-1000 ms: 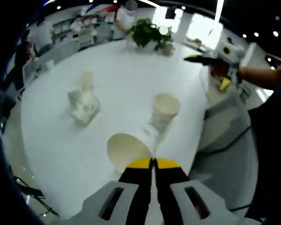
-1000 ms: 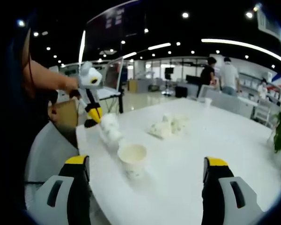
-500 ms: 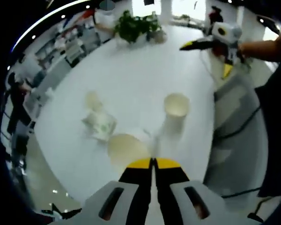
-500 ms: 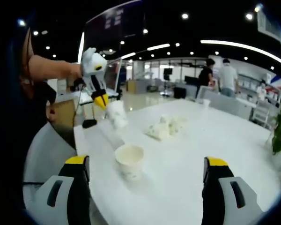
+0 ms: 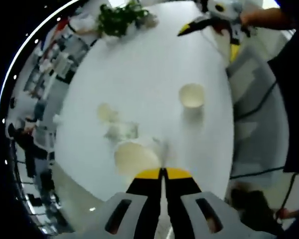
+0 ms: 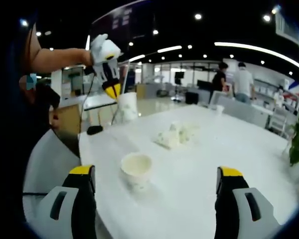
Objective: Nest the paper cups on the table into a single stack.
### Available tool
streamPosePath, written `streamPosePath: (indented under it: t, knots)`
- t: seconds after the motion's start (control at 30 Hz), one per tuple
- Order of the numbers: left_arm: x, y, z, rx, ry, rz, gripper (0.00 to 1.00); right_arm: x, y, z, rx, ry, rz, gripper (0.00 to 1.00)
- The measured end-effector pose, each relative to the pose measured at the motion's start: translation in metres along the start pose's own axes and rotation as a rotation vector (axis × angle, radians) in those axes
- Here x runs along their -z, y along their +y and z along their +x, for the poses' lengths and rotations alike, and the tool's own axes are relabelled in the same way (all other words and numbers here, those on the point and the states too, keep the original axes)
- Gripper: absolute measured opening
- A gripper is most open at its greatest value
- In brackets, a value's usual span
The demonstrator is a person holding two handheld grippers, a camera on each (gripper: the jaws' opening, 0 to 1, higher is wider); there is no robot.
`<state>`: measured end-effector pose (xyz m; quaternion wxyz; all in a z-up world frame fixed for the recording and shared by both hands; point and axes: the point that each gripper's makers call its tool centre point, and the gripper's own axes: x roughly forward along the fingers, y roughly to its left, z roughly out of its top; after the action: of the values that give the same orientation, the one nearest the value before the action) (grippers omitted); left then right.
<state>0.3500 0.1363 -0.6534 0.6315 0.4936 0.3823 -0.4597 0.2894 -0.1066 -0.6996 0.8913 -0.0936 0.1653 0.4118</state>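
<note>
Left gripper (image 5: 162,172) pinching rim of a paper cup (image 5: 134,157), jaws pressed together on it, raised high over the table (image 5: 139,64); seen from the right gripper view, held cup hangs mouth-up, long axis roughly vertical. Right gripper (image 6: 157,186) spread wide, holding nothing, hovering low near the table edge. Target cup (image 6: 136,168) standing upright, mouth open, on the tabletop close to the near edge, well below the held cup and offset from it. Left gripper the one to finish: likely needs to come over the target cup and lower the held cup straight in, axes lined up. Crumpled wrapper pile (image 6: 177,134) toward table middle, plant (image 5: 118,17) at far edge. White glossy tabletop; open office, ceiling lights, people standing far off.
</note>
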Motion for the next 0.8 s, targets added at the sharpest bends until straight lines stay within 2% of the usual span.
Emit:
streamPosePath:
  t: [0.13,0.27,0.8]
  knots:
    - [-0.002,0.009,-0.011,-0.026,0.032,0.051,0.00,-0.001,0.000,0.001,-0.001,-0.002,-0.003,1.00]
    - [-0.007,0.013,-0.018,-0.034,0.024,0.059,0.00,-0.003,0.000,0.002,-0.002,-0.006,-0.004,1.00]
    - [-0.013,0.002,-0.018,-0.005,0.058,0.055,0.00,-0.005,0.000,0.005,-0.009,-0.011,-0.011,1.00]
